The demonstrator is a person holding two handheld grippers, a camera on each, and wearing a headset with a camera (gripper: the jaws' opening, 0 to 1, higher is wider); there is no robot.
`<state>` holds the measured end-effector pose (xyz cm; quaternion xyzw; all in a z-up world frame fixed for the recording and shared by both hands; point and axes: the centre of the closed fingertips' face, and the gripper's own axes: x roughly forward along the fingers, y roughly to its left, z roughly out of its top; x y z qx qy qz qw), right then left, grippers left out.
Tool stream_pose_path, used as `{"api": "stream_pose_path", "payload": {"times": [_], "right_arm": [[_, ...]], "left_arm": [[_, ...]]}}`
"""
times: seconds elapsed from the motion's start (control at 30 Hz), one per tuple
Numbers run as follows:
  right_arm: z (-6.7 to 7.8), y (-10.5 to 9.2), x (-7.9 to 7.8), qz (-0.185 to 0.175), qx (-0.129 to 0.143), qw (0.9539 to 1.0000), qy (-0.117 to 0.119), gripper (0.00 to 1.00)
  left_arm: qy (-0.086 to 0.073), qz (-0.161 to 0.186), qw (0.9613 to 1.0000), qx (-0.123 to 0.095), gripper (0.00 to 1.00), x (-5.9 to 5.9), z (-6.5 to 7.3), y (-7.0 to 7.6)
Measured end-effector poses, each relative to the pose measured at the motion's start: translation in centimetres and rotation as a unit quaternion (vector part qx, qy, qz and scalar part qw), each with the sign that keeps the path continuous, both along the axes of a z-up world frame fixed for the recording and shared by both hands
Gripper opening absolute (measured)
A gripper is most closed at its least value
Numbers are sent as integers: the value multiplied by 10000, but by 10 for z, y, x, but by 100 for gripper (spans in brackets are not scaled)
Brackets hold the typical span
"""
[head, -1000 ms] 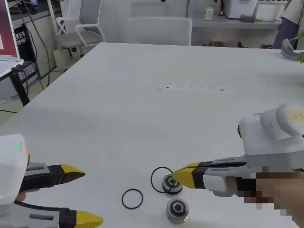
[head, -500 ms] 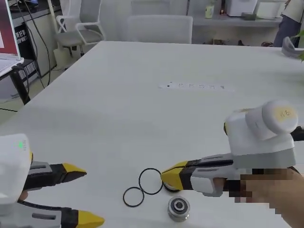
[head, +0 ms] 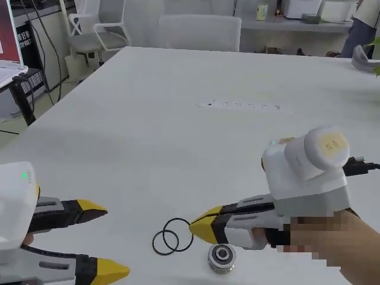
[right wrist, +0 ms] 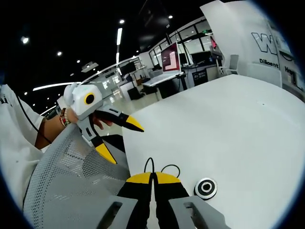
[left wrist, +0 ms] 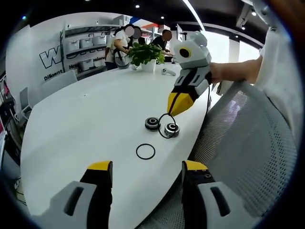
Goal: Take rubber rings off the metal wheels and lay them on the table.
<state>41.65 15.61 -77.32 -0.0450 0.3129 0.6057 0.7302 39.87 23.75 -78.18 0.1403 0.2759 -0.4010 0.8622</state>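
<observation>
My right gripper [head: 199, 228] is shut on a thin black rubber ring [head: 179, 226], which it holds low over the table and which overlaps a second ring [head: 164, 241] lying flat there. One metal wheel [head: 222, 256] stands just below the gripper. In the left gripper view, two wheels [left wrist: 152, 123] [left wrist: 171, 129] sit side by side under the right gripper [left wrist: 175, 110], with the held ring [left wrist: 163, 128] dangling beside the nearer one. My left gripper [head: 110, 240] is open and holds nothing at the lower left. In the right gripper view one wheel [right wrist: 206, 187] lies right of the shut jaws.
The white table [head: 178, 130] stretches far ahead, with a flat power strip [head: 243, 107] across its middle. Office chairs [head: 199, 32] stand at the far edge. A grey mesh chair back [left wrist: 238, 138] is close behind the near table edge.
My right gripper has moved left with the ring in it, drawing it away from the wheel until it overlaps the ring on the table. The left gripper has stayed put.
</observation>
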Motion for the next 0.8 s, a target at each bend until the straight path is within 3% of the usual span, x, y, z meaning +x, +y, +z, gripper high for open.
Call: {"api": "stream_pose_path", "payload": {"times": [0.23,0.43,0.63,0.8], "right_arm": [[-2,13,-3,268,-263,9989,-269,0],[-6,27,-3,528,-424,9968,-436,0],[-16,33,-1,643,-576,9954,-413,0],[-17,38,4,527,-413,9975,-241,0]], "left_arm": [[4,37,10000,-81,56,1,1,0],[15,-7,10000,0,56,0,-1,0],[27,-26,10000,80,56,-1,-3,1],[68,-16,9999,91,56,-1,-5,2]]}}
